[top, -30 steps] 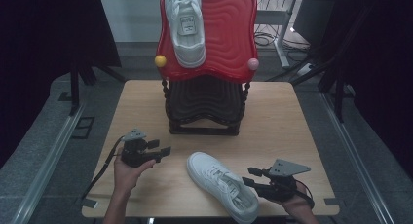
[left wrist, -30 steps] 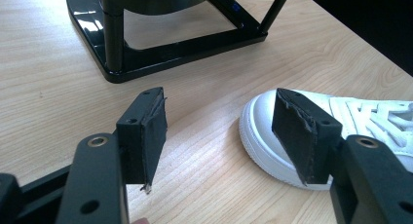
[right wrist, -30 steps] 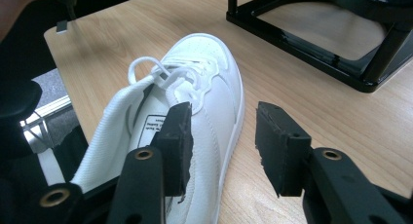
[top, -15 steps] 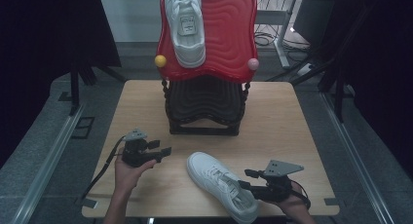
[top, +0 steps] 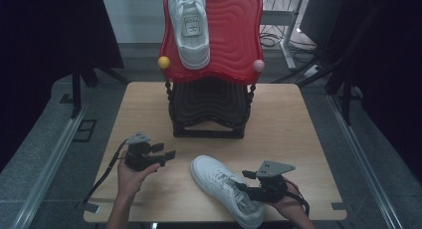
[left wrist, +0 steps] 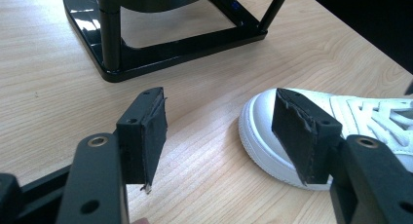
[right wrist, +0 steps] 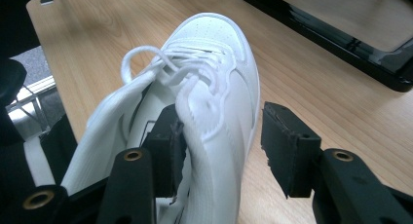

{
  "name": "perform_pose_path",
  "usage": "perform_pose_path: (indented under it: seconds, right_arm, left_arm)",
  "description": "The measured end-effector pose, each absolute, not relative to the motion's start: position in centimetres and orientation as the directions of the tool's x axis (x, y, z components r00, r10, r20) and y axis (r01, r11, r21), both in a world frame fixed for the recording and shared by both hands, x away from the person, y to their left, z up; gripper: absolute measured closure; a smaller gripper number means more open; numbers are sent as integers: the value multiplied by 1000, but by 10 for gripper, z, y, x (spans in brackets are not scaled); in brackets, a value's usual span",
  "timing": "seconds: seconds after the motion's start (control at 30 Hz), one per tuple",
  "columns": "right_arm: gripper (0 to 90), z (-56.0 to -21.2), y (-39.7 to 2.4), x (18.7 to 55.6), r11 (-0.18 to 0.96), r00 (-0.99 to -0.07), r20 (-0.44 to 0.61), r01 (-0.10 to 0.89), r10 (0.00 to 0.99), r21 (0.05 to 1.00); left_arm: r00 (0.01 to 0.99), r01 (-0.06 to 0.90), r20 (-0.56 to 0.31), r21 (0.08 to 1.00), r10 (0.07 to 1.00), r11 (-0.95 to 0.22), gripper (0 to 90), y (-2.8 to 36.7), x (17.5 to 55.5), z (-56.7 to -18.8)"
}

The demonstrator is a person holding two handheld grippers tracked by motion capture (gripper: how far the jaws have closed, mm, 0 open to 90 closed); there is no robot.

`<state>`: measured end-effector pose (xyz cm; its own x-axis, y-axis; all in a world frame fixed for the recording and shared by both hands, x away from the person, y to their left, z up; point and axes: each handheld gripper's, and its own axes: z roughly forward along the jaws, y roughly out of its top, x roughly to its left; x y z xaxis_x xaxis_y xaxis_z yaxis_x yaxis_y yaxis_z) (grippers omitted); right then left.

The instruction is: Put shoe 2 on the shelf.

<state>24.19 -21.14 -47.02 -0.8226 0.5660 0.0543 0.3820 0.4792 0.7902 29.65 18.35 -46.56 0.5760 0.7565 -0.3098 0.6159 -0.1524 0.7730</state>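
Right tool (right wrist: 219, 151) straddles the white shoe's (right wrist: 209, 112) collar wall, pads apart.

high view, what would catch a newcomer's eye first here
The red wavy rack top towers at the back of the table, with a white sneaker lying on it. A second white sneaker lies at the front edge, where the right tongs straddle its side wall, one jaw inside the shoe.

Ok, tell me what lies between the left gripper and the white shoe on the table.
Nothing: in the high view, bare table separates the left gripper from the white shoe.
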Motion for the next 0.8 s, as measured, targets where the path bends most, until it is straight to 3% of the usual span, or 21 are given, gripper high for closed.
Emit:
perform_pose_path:
  seconds: [0.13,0.17,0.2,0.3,0.37,0.43,0.8]
  right_arm:
    - [552,-476,-202,245,525,-815,10,382,579,760]
    - [577,-478,-200,246,534,-814,3,385,581,753]
    - [657,-483,-197,249,538,-803,1,400,596,742]
    - [689,-486,-197,251,528,-802,25,416,597,740]
    - [785,-485,-196,251,534,-795,12,419,607,734]
    - [822,-485,-196,251,535,-790,5,420,613,733]
    - [846,-481,-204,248,499,-808,6,369,589,785]
  left_arm:
    - [576,616,-310,773,757,-151,376,183,296,-466]
    - [576,616,-311,773,756,-152,376,183,296,-466]
    - [576,616,-311,773,756,-152,376,183,296,-466]
    - [576,615,-309,774,757,-152,376,184,296,-465]
    - [575,615,-310,774,757,-151,376,184,296,-465]
    - [576,616,-310,773,756,-153,376,184,296,-466]
    - [574,614,-305,774,760,-153,376,185,297,-465]
